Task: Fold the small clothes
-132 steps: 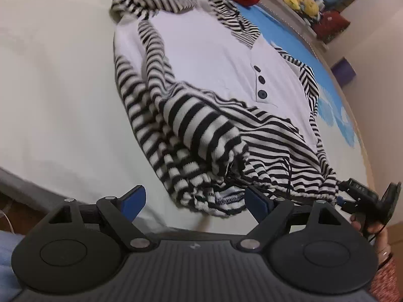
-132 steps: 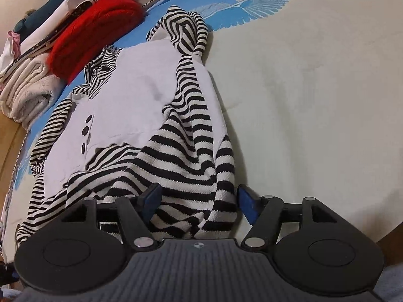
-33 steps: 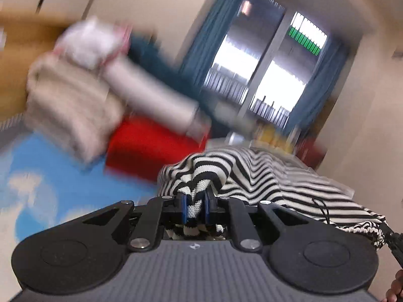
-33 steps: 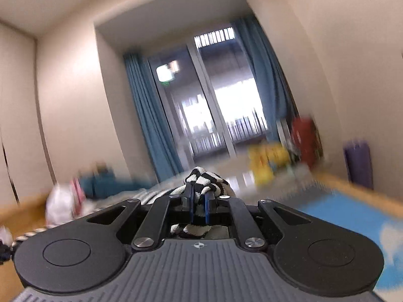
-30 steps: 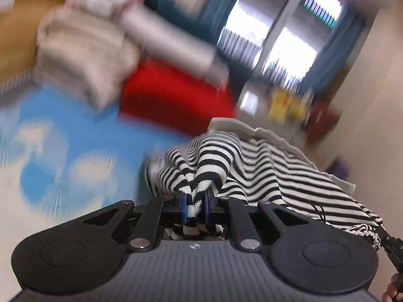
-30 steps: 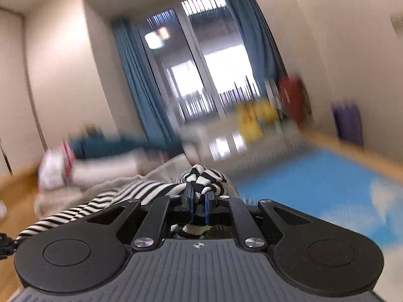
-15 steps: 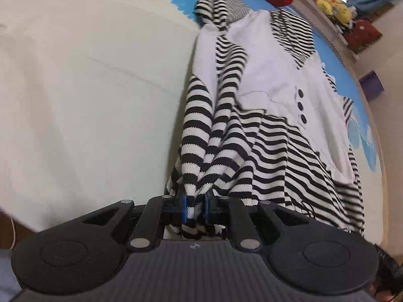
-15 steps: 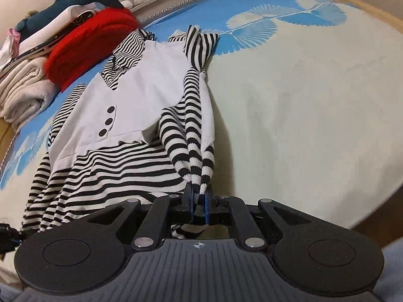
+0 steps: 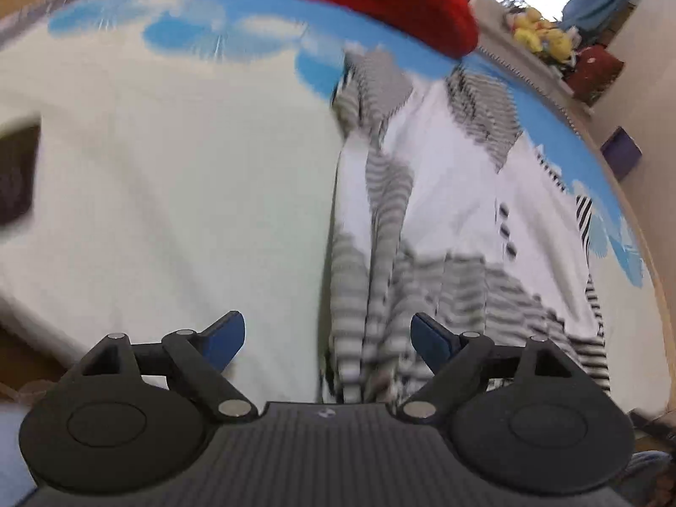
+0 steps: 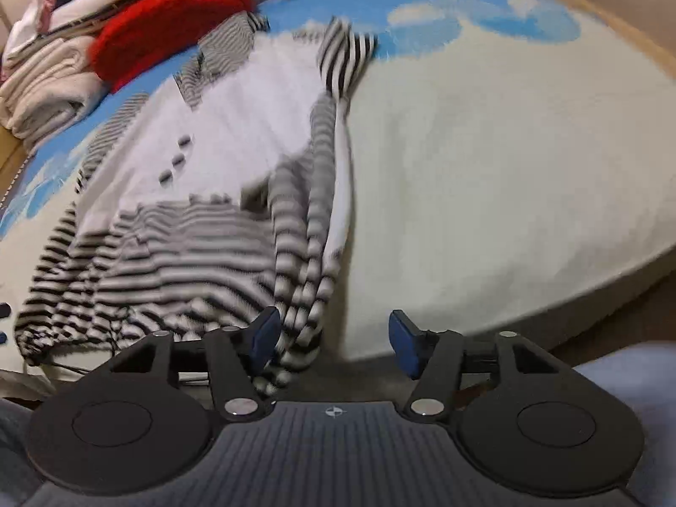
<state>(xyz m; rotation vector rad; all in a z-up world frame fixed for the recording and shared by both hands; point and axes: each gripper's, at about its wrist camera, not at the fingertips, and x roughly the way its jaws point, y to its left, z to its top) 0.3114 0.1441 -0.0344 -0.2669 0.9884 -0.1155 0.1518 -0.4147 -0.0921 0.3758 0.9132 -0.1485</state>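
Note:
A small black-and-white striped top (image 9: pixel 443 194) with a white chest panel and three dark buttons lies spread on the cream and blue bedspread (image 9: pixel 169 177). Its near striped hem sits loose between the fingers of my left gripper (image 9: pixel 327 336), whose jaws are opening wide, and no pad presses on it. In the right wrist view the same top (image 10: pixel 236 126) lies to the left. Its hanging striped corner rests by the left finger of my right gripper (image 10: pixel 333 336), whose jaws are also opening, with no grip on the cloth.
A red knit bundle (image 10: pixel 169 12) and a pile of folded clothes (image 10: pixel 46 67) lie beyond the top's collar. Yellow soft toys (image 9: pixel 536 34) and a purple box (image 9: pixel 621 152) stand off the bed. The bedspread's near edge (image 10: pixel 591 295) drops away on the right.
Both grippers held the striped hem pinched shut half a second ago; now both have opened and let it go. The top has settled onto the bedspread.

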